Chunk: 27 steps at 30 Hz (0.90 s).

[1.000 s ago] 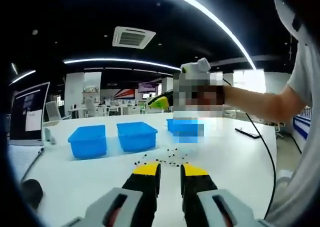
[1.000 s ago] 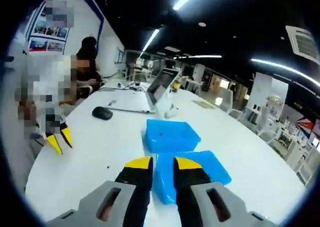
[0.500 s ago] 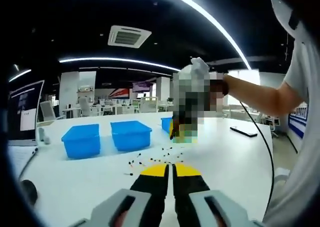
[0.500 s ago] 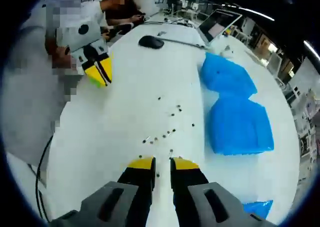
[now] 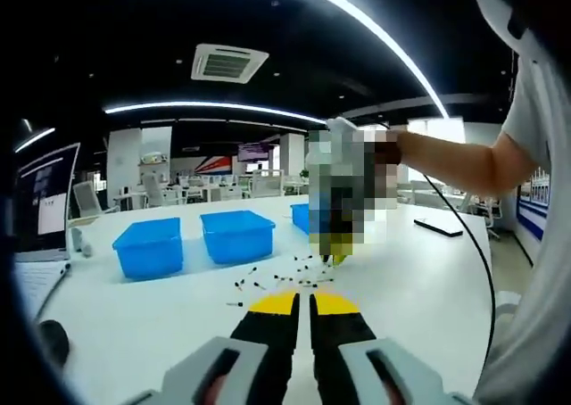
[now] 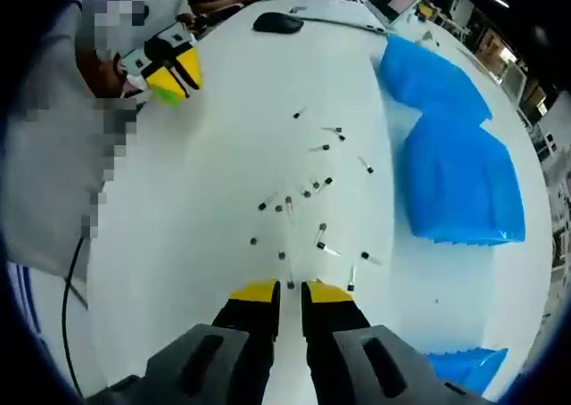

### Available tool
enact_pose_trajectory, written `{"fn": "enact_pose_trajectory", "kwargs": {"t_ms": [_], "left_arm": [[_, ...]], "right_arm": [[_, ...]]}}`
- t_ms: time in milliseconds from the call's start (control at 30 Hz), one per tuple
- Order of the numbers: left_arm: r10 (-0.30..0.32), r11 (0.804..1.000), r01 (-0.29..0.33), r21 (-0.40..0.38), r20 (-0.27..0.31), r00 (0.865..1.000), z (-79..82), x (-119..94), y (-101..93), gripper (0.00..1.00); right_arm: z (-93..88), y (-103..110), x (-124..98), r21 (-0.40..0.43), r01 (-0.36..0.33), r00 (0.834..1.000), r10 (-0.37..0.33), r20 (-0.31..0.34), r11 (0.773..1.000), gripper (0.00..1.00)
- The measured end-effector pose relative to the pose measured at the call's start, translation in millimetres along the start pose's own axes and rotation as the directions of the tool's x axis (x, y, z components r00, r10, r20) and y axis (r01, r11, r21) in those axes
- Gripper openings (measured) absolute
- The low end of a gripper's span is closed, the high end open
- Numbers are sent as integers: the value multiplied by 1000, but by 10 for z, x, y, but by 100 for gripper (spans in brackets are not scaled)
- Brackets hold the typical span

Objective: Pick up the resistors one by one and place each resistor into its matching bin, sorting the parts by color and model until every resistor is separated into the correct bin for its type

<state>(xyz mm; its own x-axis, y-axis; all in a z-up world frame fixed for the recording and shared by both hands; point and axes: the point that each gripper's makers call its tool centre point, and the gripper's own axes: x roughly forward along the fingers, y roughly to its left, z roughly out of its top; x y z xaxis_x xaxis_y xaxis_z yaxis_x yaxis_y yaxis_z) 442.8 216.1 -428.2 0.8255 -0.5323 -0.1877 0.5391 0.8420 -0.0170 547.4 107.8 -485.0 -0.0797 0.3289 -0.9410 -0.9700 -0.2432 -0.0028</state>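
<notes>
Several small resistors (image 6: 312,218) lie scattered on the white table (image 6: 205,200), and they also show as dark specks, the resistors (image 5: 277,276). Three blue bins stand in a row: bin (image 6: 433,75), bin (image 6: 464,186) and bin (image 6: 468,365); across the table they appear as bin (image 5: 152,247) and bin (image 5: 237,235). My right gripper (image 6: 290,291) hovers low over the near edge of the pile, jaws a narrow gap apart, nothing between them. Blurred, the right gripper (image 5: 337,249) hangs over the parts. My left gripper (image 5: 304,302) is shut and empty, held back from the pile; the left gripper (image 6: 174,70) sits far left.
A black mouse (image 6: 278,21) lies at the table's far end. A monitor (image 5: 40,218) stands at the left and a phone (image 5: 443,228) lies at the right. A cable (image 6: 71,271) trails off the table edge by the person's sleeve.
My right gripper has swung down from over the bins to just above the resistor pile. My left gripper's jaws have closed and it stays back from the pile.
</notes>
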Motion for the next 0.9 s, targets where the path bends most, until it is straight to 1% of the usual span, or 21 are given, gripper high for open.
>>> {"fn": "enact_pose_trajectory", "kwargs": {"t_ms": [67, 167, 200, 300, 333, 400, 567, 633, 667, 700, 800, 900], "left_arm": [[-1, 1000, 1, -1, -2, 1000, -9, -2, 1, 8], [-6, 1000, 6, 5, -15, 1000, -46, 8, -2, 8], [-7, 1000, 7, 4, -16, 1000, -52, 10, 0, 8], [-6, 1000, 6, 2, -6, 1000, -33, 17, 7, 8], [-5, 1000, 5, 18, 9, 1000, -1, 20, 12, 8], [-2, 1000, 2, 24, 18, 1000, 28, 16, 14, 8], [3, 1000, -3, 7, 13, 1000, 23, 21, 22, 9], [1, 1000, -1, 0, 4, 1000, -2, 25, 18, 9], [1, 1000, -1, -1, 0, 1000, -11, 25, 16, 9], [1, 1000, -1, -3, -2, 1000, -18, 25, 18, 9], [6, 1000, -6, -7, -5, 1000, -28, 25, 34, 9], [8, 1000, -8, -11, -3, 1000, -22, 23, 40, 9]], "right_arm": [[-21, -24, -3, 11, 1, 1000, -1, -12, 1000, 5], [-31, -14, -18, 0, -9, 1000, 9, -18, 1000, 5], [-18, -1, -25, 3, -12, 1000, 12, -11, 1000, 5], [-1, -33, -58, 21, 4, 1000, -4, 23, 1000, 5], [-2, -42, -75, 22, 10, 1000, -11, 29, 1000, 5], [9, -69, -114, 30, 24, 998, -26, 49, 999, 5], [106, -130, -191, 60, 43, 989, -51, 138, 997, 5], [236, -130, -232, 42, 52, 973, -61, 222, 998, 5], [287, -131, -243, 33, 61, 966, -67, 250, 998, 5], [349, -138, -260, 24, 71, 955, -75, 288, 997, 5], [464, -169, -285, 66, 71, 929, -90, 359, 995, 4], [542, -250, -321, 97, 72, 900, -106, 422, 993, 4]]}}
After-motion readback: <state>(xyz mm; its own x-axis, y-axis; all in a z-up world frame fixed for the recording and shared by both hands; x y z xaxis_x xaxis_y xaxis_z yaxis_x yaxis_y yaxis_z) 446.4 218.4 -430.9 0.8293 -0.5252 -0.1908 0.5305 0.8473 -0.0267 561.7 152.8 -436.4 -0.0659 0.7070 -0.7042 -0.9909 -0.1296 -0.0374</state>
